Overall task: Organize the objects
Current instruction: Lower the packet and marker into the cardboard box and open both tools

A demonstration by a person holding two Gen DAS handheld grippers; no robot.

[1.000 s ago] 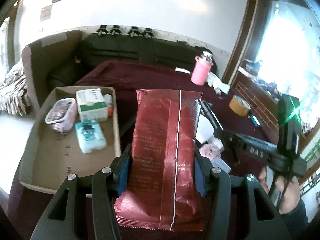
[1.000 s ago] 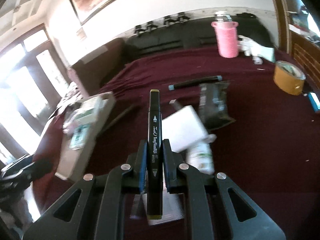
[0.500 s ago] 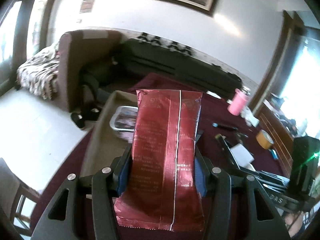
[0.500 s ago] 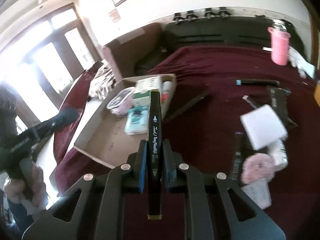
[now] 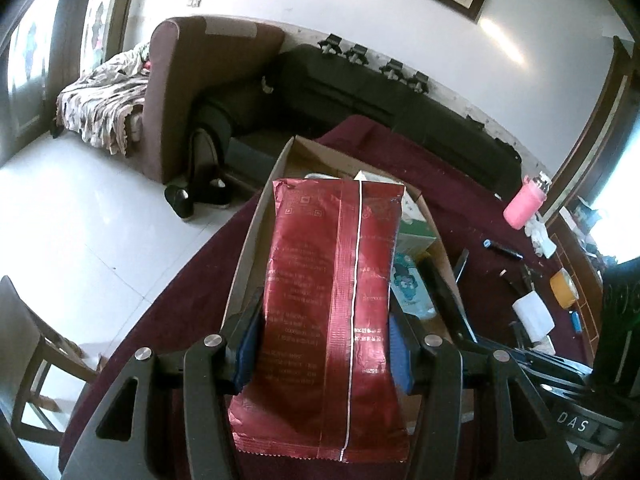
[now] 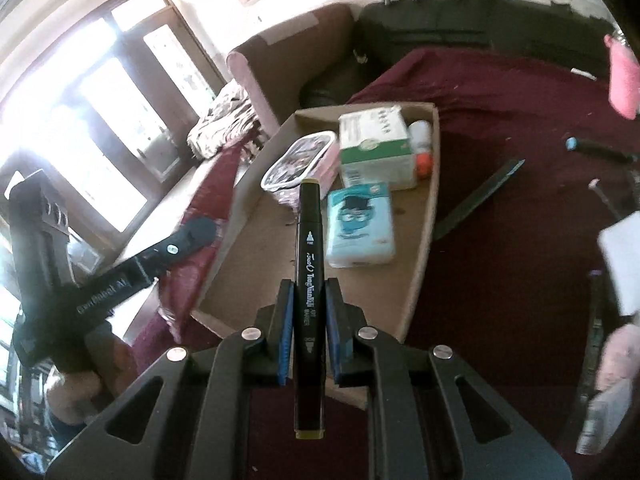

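Between your left gripper's (image 5: 324,350) blue pads sits a glossy dark red packet (image 5: 334,280) with a thin white seam line down its middle and faint pale print. Your right gripper (image 6: 308,328), black with blue pads, clamps a black marker (image 6: 307,280) with white lettering and olive-yellow end caps. Past those fingertips lies a plain brown cardboard box (image 6: 420,248) on a maroon tablecloth (image 6: 500,280). Inside it you see a light blue pack (image 6: 360,226) printed with a darker blue cartoon face, a white and green carton (image 6: 376,152), and a clear tub (image 6: 298,164) with pinkish contents. Far right of the fingers stands a pink bottle (image 5: 524,204).
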